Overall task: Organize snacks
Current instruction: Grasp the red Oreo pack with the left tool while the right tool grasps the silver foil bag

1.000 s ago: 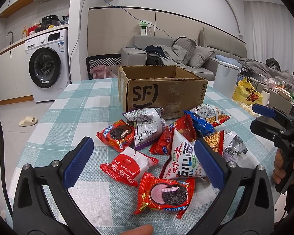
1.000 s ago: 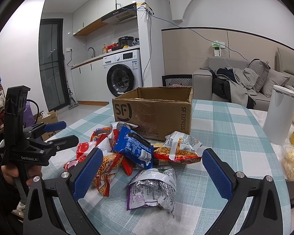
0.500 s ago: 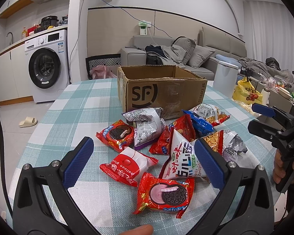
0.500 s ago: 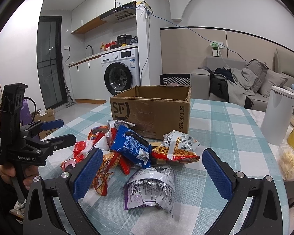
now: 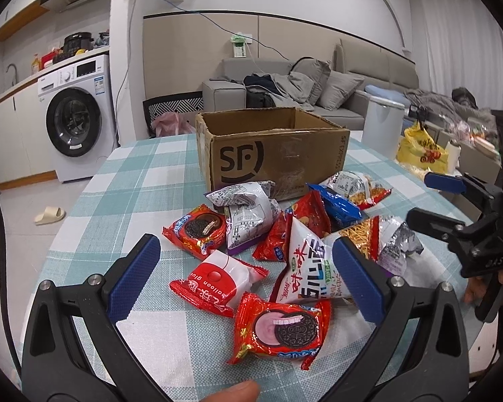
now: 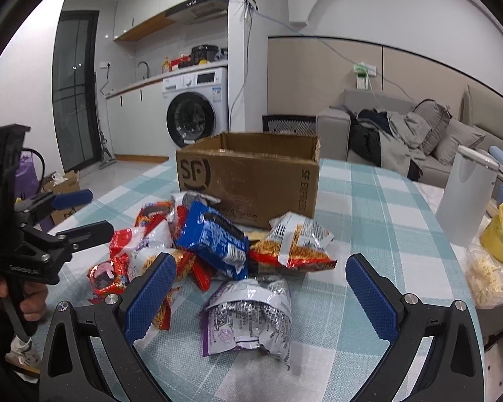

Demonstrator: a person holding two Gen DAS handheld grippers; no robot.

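Checked tablecloth (image 5: 124, 181): snack pile (image 5: 285, 234) fronts cardboard box (image 5: 271, 147), white bin (image 6: 466, 197) nearby.

Left claw (image 5: 244, 274) and right claw (image 6: 260, 288) gape wide.

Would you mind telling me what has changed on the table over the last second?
Very little. The right gripper has edged slightly closer to the snack pile, toward the silver packet. Nothing was grasped or released: both it and the left gripper stay open and empty. The snacks and the box have not moved.
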